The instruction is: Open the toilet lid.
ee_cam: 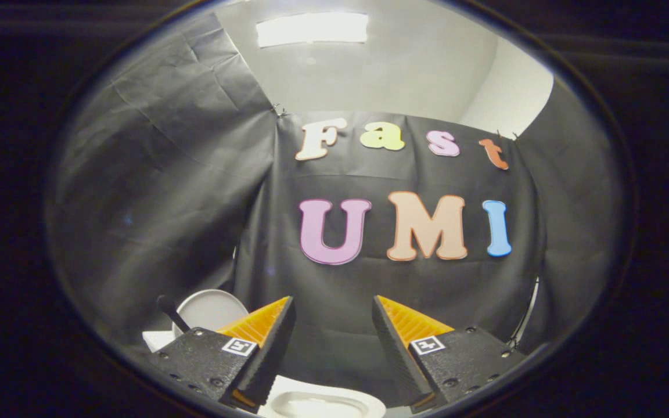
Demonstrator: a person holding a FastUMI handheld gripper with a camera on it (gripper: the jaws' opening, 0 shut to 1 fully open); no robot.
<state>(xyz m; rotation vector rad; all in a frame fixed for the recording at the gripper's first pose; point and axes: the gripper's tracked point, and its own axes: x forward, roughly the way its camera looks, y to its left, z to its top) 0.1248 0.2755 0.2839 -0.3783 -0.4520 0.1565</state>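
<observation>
1. My claw (334, 337) is spread wide, its 2 fingers (265, 348) well apart, wedge-shaped with ribbed inner faces. I see nothing held between them, only dark cloth beyond.
2. The toilet (323, 403) sits low between the fingers, just beneath their bases: a smooth, glossy white curve with a rounded rim. It is mostly cut off below, so I cannot tell whether that curve is the lid or the seat.
3. Beside my left finger and a little beyond it I see a round white disc (209, 310), smooth and matte, partly hidden by the finger. A dark, thin handle (171, 313) leans across its edge. What either belongs to I cannot make out.
4. Under that disc a flat white edge (157, 339) shows, mostly covered by the claw's body.
5. Ahead, the booth wall (334, 290) hangs in soft black folds; above it is a pale ceiling (381, 75) with 1 bright rectangular light panel (311, 29).
6. The room between the fingers and the wall is open.
</observation>
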